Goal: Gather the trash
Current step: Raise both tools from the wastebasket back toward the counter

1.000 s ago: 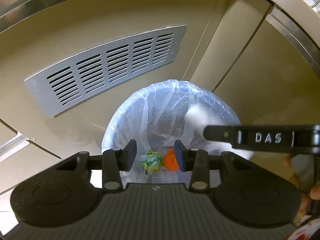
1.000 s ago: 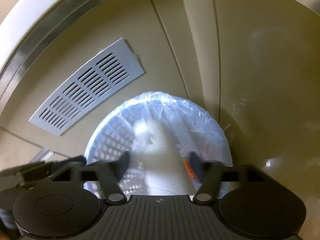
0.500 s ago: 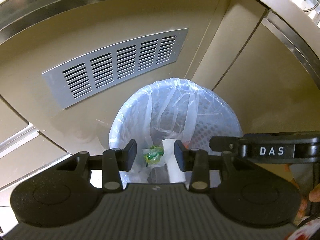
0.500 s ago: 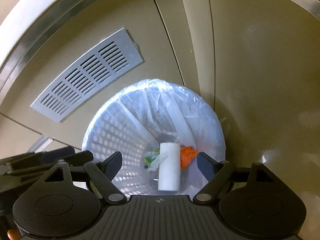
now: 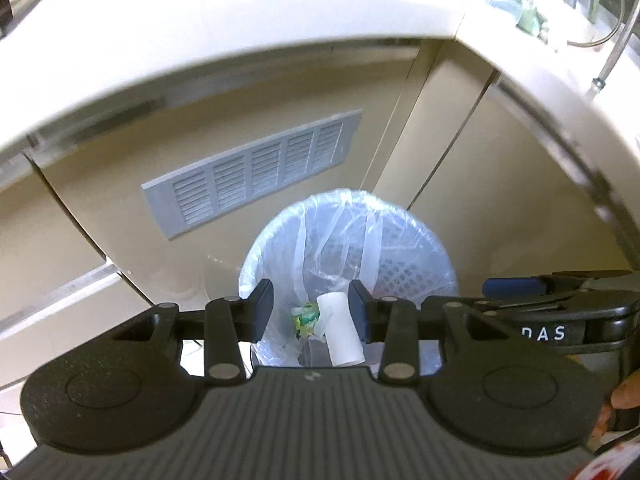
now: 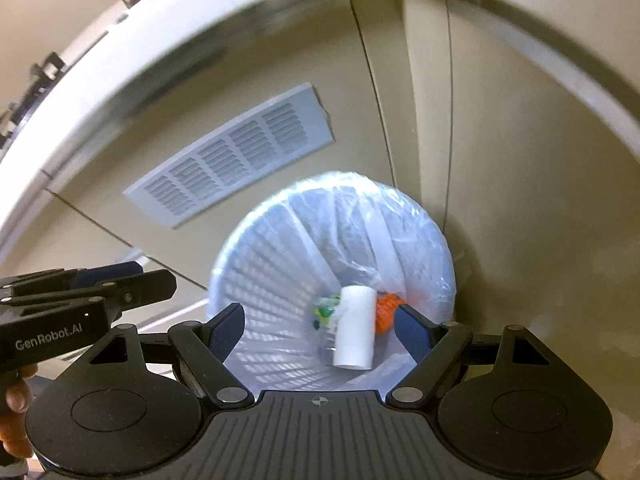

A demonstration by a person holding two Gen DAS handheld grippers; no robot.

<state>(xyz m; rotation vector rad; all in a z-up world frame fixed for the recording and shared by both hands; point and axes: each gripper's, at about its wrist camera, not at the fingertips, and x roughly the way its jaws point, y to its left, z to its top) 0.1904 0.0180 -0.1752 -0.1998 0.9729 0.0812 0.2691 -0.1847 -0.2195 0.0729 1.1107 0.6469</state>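
1. While both tools hang above the bin (image 6: 256, 264), left gripper (image 5: 311, 316) is parted, empty.
2. Paper roll (image 6: 354, 327) lies in the liner beside the green wrapper (image 6: 325, 312) and orange scrap (image 6: 385, 312).
3. Right gripper (image 6: 320, 332) is spread wide, empty. I'd lift both straight up, clear of the rim, and find the next piece.

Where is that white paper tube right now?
In both views the white tube lies at the bottom of the lined bin, between a green wrapper and orange scrap.

A round white perforated plastic waste bin (image 6: 256, 280), lined with a clear plastic bag (image 6: 360, 216), is seen from above. Inside lie a white cardboard tube (image 6: 354, 326), a crumpled green wrapper (image 6: 325, 312) touching it, and orange scrap (image 6: 385, 312).
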